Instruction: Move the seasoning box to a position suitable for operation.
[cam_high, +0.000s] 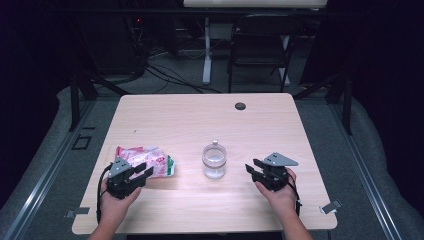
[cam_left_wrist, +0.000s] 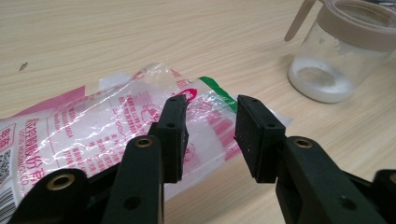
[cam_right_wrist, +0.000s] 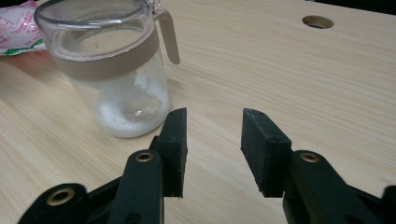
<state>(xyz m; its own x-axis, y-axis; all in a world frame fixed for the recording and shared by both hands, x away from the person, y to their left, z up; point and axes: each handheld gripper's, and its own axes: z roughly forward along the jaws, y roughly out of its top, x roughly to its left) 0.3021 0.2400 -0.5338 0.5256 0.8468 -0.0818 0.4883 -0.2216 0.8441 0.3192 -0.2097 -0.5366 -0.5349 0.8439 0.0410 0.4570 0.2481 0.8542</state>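
Observation:
A clear plastic bag with pink and red print and a green edge (cam_high: 145, 161) (cam_left_wrist: 93, 126) lies flat on the table at the left. My left gripper (cam_high: 141, 172) (cam_left_wrist: 211, 135) hovers at the bag's near right corner, jaws open, nothing pinched between them. A clear glass jar (cam_high: 214, 160) (cam_right_wrist: 112, 70) (cam_left_wrist: 343, 51) with a beige collar, a small side lever and white powder at its bottom stands upright in the middle. My right gripper (cam_high: 253, 169) (cam_right_wrist: 212, 149) rests to the right of the jar, apart from it, open over bare wood.
The light wooden table (cam_high: 200, 120) has a round cable hole (cam_high: 240, 106) (cam_right_wrist: 317, 21) near its far edge. A dark chair (cam_high: 260, 45) and a white desk leg (cam_high: 206, 50) stand on the floor behind. Metal clips (cam_high: 330, 206) sit at the table's near corners.

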